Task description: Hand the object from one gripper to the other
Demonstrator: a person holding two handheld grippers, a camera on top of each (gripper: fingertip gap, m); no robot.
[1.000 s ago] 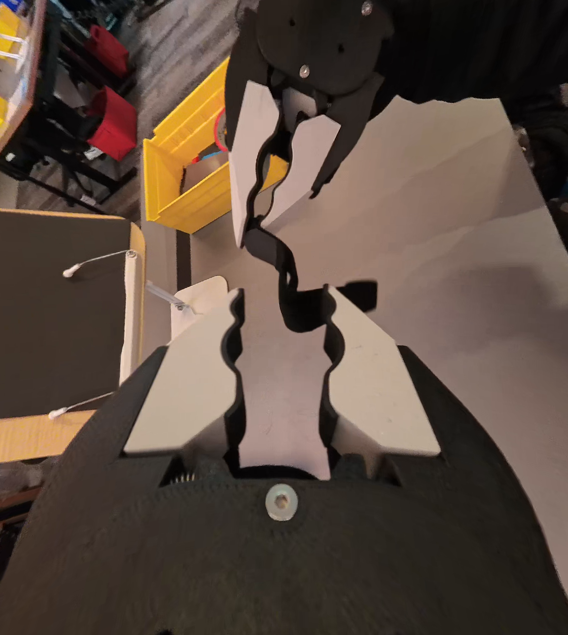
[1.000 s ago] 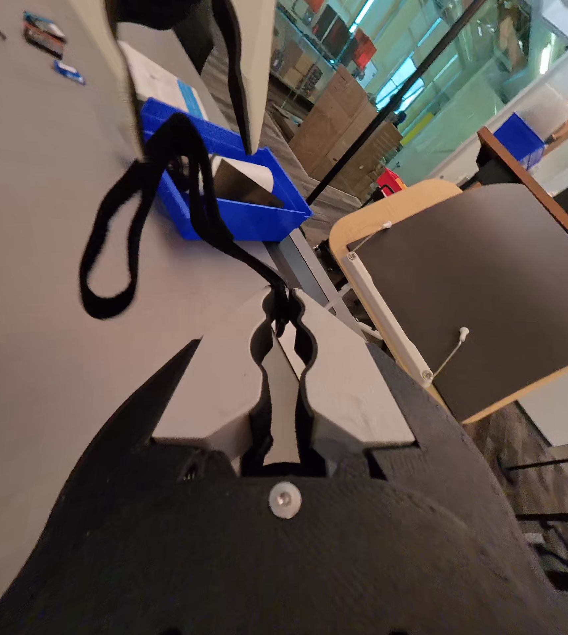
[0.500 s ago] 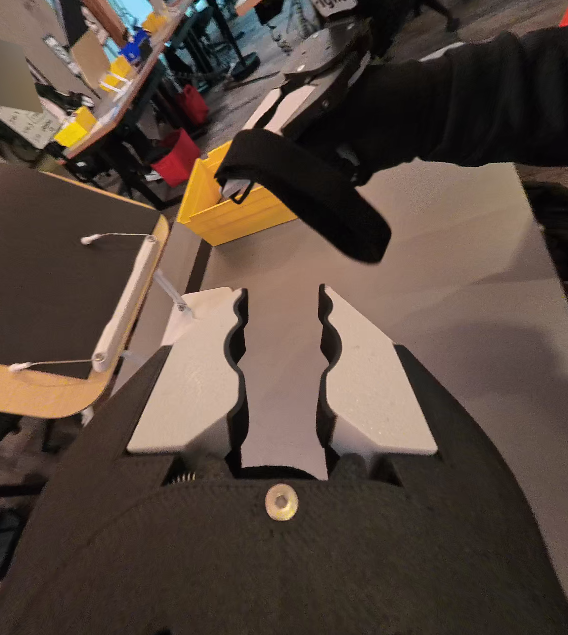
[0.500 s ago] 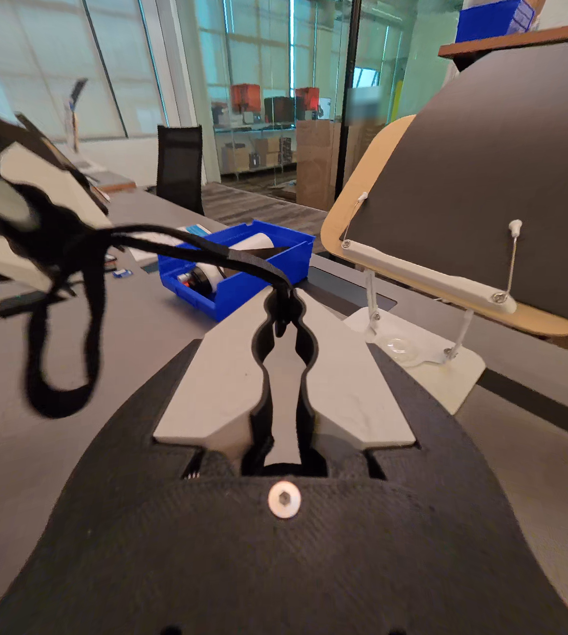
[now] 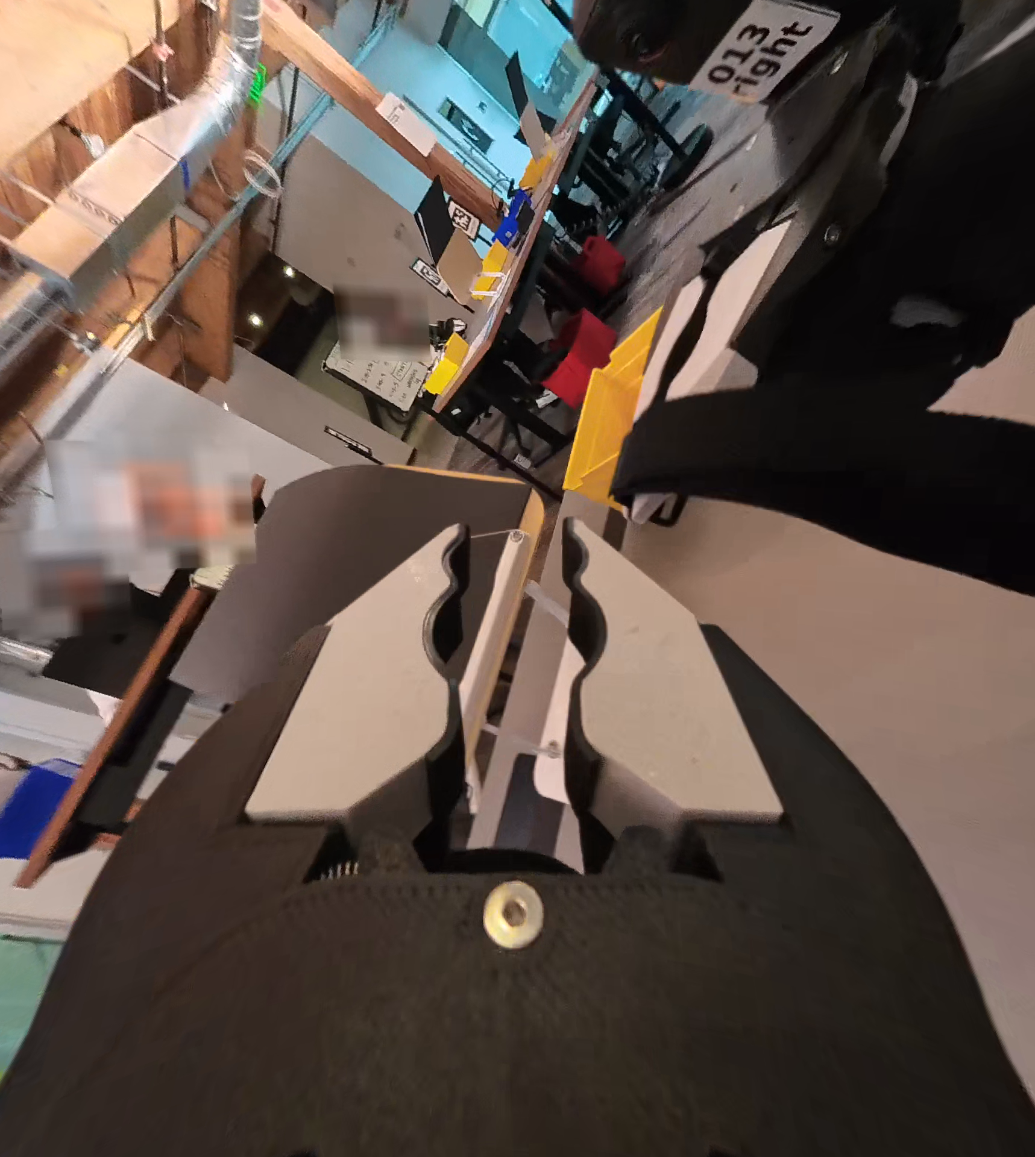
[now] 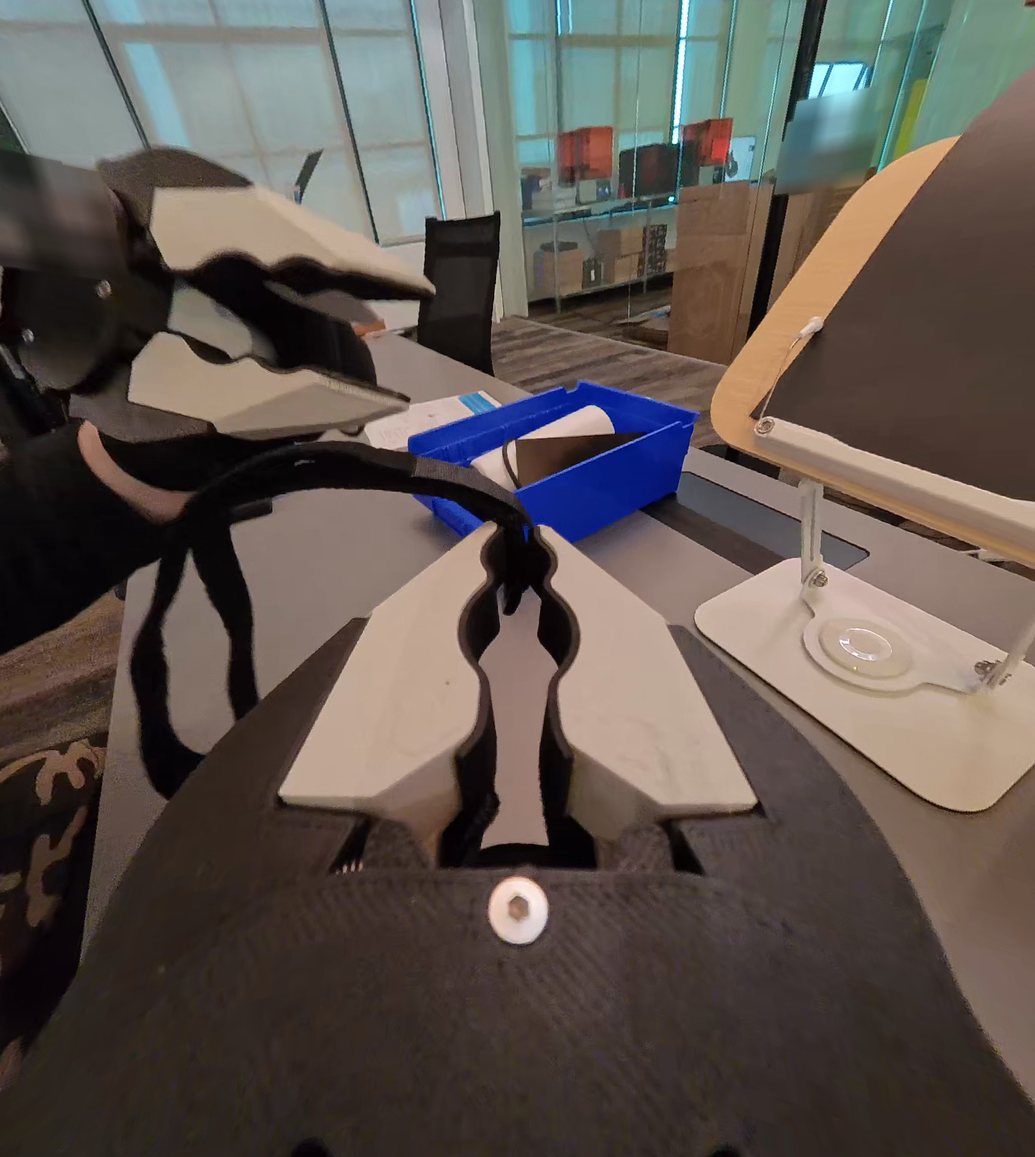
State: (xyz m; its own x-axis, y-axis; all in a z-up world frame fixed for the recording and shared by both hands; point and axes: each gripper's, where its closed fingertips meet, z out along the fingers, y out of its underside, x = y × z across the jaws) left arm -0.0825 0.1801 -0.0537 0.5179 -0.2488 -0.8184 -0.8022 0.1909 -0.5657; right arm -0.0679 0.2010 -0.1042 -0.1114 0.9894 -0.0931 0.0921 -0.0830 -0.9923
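The object is a black fabric strap (image 6: 339,460). My right gripper (image 6: 515,551) is shut on one end of it, and the rest hangs as a loop to the left above the grey table (image 6: 327,563). My left gripper (image 5: 511,532) is open and empty, rolled on its side and apart from the strap. In the right wrist view it (image 6: 417,344) hovers open just above the strap, not touching it. In the left wrist view the right gripper (image 5: 665,388) shows at the upper right with the strap (image 5: 878,501) under it.
A blue bin (image 6: 602,494) with a white roll stands behind the right gripper. A white stand (image 6: 878,720) carrying a dark tilted board (image 6: 972,313) is on the right. A yellow bin (image 5: 605,419) sits at the table's far end. A gloved hand (image 6: 32,532) holds the left gripper. The gap from one gripper's tips to the other's is roughly 6 centimetres.
The strap has come out from between the open left fingers and stays in the right gripper. The left gripper has rolled sideways and tilted up. The right gripper has swung level.
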